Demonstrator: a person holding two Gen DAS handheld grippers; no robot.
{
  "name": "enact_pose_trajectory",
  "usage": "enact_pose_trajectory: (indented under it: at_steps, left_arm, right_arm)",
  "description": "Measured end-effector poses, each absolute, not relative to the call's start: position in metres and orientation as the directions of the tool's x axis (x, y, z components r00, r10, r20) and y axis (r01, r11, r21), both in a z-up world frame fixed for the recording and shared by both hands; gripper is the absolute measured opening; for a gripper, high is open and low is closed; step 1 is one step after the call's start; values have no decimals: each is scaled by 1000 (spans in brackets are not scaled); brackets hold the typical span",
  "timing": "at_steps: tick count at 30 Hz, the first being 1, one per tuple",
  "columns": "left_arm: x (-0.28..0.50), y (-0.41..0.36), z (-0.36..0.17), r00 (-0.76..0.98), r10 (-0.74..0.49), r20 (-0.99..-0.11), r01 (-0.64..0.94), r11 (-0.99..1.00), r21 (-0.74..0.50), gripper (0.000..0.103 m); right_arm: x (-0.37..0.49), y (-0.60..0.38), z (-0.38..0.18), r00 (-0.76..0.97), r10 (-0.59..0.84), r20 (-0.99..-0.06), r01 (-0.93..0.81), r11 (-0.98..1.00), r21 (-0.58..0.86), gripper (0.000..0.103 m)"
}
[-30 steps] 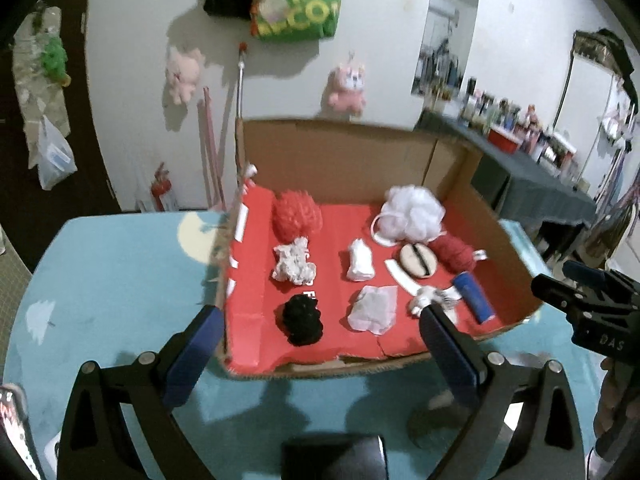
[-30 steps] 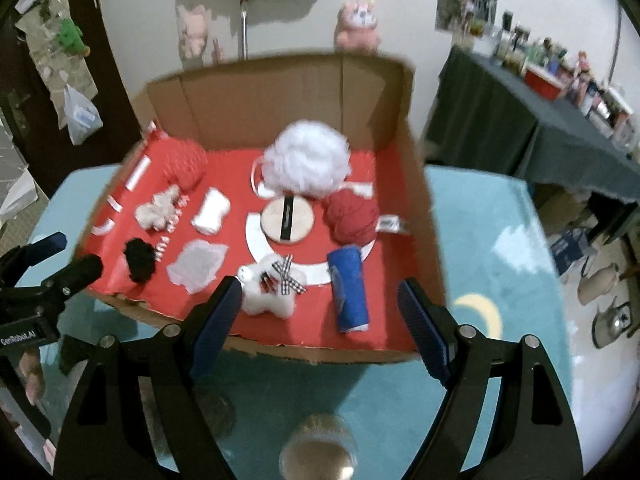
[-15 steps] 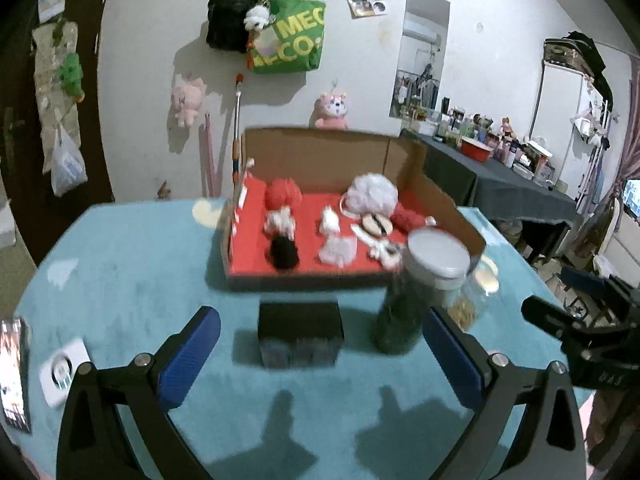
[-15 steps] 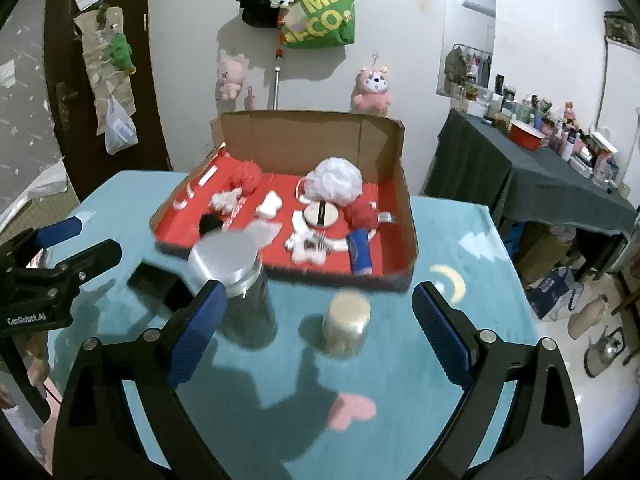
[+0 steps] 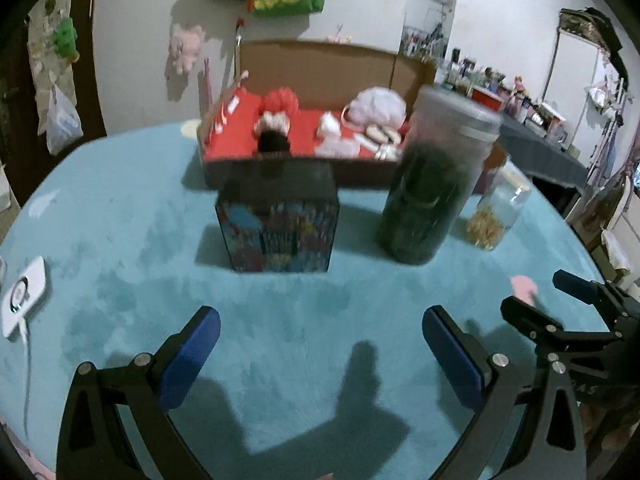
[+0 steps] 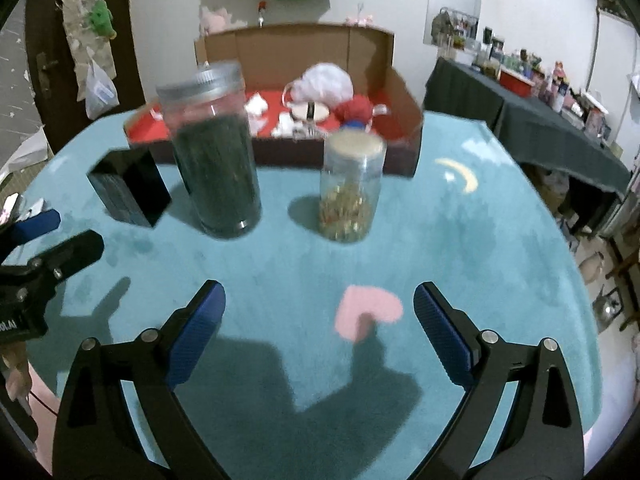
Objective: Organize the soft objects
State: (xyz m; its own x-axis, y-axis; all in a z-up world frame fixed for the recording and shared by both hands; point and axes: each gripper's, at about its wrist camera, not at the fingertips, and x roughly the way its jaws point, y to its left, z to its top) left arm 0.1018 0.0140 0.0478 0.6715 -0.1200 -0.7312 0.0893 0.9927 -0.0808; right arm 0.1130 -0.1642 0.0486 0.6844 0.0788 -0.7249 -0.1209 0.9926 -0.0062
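Note:
At the far side of the teal table stands a cardboard box lined in red. It holds soft things: a red pom, a black pom, a white mesh puff and some small white pieces. In the right wrist view the same box shows the puff and a red ball. My left gripper hangs open and empty over bare cloth, well short of the box. My right gripper is also open and empty, beside it.
Between the grippers and the box stand a tall jar of dark green stuff, a small jar with golden contents and a dark printed box. A white device with a cable lies at the left edge. A pink heart patch marks the cloth.
Both grippers have pulled back from over the red box and sunk lower. The two jars and the dark box came into view in front of them. The right jaws spread a little wider.

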Motion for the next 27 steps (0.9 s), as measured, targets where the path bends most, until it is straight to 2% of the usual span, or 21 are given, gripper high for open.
enact_pose_trajectory:
  at_steps: [11, 27]
  left_arm:
    - [118, 6, 19, 616, -15, -788, 37, 999, 11, 103]
    - [119, 6, 18, 621, -9, -784, 29, 1000, 11, 103]
  right_arm:
    - [132, -174, 17, 615, 57, -786, -80, 997, 10, 97]
    - [135, -174, 16, 617, 46, -786, -65, 998, 7, 101]
